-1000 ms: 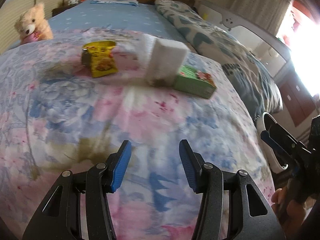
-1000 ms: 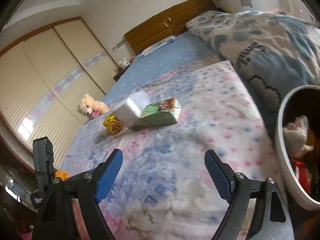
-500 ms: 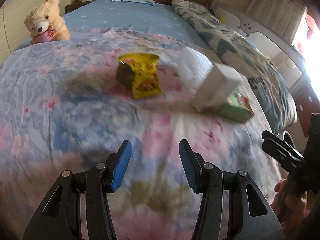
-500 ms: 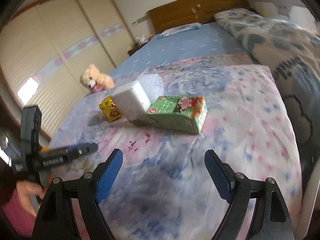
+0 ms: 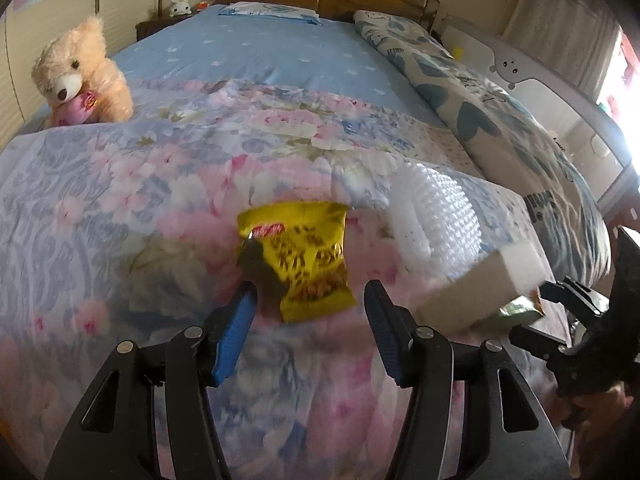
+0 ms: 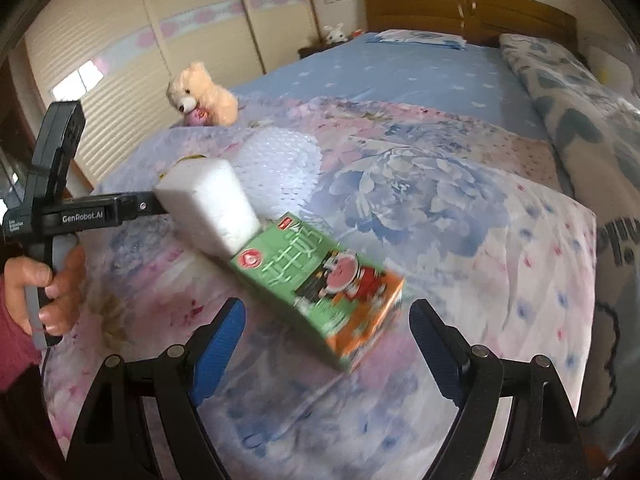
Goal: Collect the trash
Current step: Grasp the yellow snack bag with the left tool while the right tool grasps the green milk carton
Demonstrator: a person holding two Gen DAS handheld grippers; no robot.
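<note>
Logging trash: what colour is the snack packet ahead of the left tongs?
Yellow snack packet; clearest in the left wrist view.

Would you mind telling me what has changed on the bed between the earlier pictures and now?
Both grippers have closed in on the trash: the left gripper now frames the yellow snack packet, its jaws having just opened a little; the right gripper, wide open, frames the green carton. Neither holds anything yet. The white foam block, bubble wrap and teddy bear lie where they were.
</note>
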